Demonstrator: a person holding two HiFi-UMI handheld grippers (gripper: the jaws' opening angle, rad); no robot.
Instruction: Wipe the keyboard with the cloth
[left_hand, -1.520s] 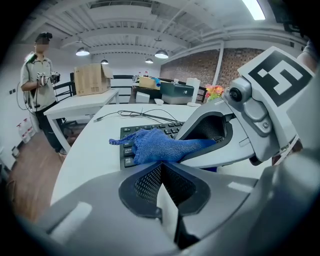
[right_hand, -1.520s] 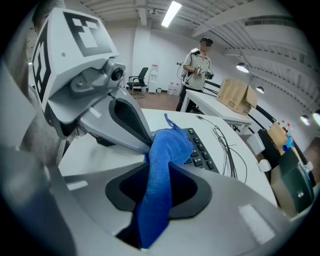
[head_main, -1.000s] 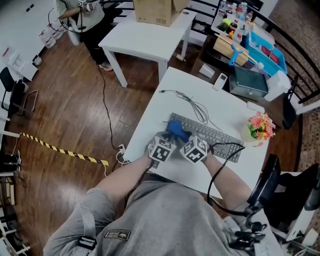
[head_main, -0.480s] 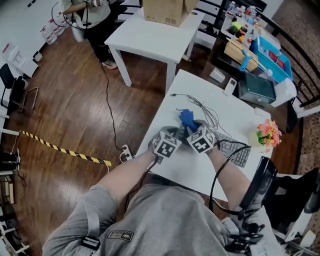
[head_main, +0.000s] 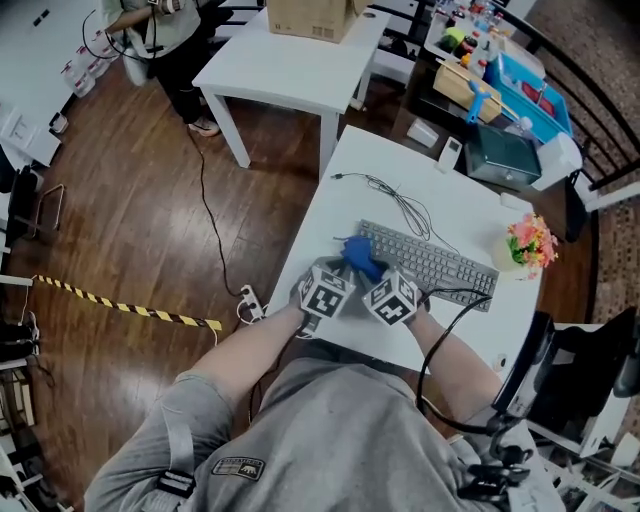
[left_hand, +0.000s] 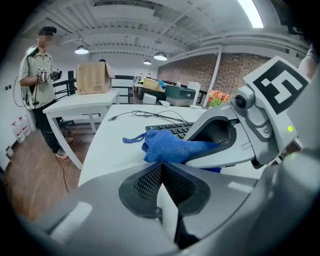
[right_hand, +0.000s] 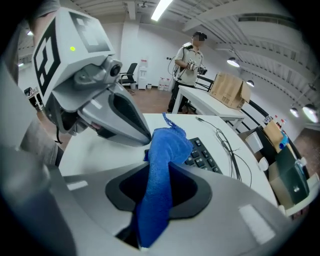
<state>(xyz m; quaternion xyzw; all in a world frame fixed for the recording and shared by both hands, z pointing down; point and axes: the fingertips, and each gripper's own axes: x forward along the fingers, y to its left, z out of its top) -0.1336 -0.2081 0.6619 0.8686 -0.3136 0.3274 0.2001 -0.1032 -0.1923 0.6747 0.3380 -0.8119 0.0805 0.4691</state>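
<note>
- The blue cloth (head_main: 357, 257) sits just below the middle of the head view, bunched over the left end of the keyboard (head_main: 435, 265). I cannot tell whether it presses on the keys.
- My right gripper (head_main: 372, 277) has its fingers clamped on the cloth. In the right gripper view the fabric runs up between them and bulges out past the tips.
- My left gripper (head_main: 336, 274) is just beside it on the left, fingers closed together with nothing between them, tips close to the cloth.
- The keyboard lies slantwise on the white tabletop (head_main: 330, 240), running toward the right of the frame.
- A thin black cable (head_main: 400, 205) loops above it.
- A pot of flowers (head_main: 530, 243) stands at the tabletop's right edge.
</note>
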